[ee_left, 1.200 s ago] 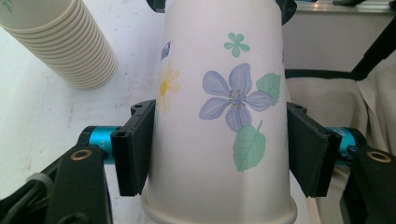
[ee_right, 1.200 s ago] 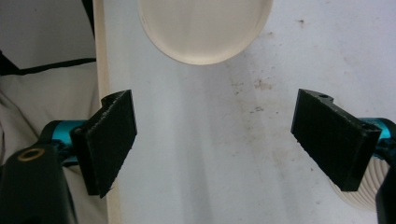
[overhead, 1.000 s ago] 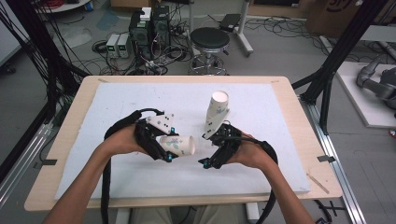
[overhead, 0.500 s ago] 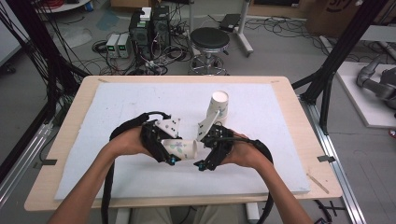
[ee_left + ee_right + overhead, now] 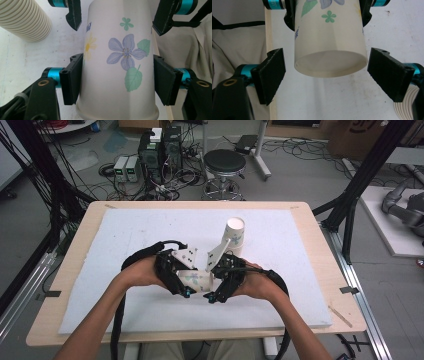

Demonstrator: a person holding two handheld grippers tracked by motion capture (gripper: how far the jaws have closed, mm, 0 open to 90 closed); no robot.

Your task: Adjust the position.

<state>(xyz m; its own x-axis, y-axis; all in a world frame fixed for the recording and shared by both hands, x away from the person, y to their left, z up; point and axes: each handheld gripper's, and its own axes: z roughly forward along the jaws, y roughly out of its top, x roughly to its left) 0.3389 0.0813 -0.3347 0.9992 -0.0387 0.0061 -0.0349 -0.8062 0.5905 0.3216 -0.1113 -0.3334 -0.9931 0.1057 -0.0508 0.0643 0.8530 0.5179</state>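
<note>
Flowered paper cup (image 5: 117, 65) lay sideways just above the white mat (image 5: 125, 240), near the front middle of the table (image 5: 320, 245), clamped across its body by your left gripper (image 5: 186, 281). Your right gripper (image 5: 327, 75) faced the cup's base end with its jaws apart, one on each side and neither touching. A stack of cups (image 5: 233, 236) stood upright just behind your hands. To take the cup well, you probably needed to centre it between the right pads (image 5: 273, 72) and close gently: thin paper would likely crumple under a hard squeeze. The left grip was best released only afterwards.
</note>
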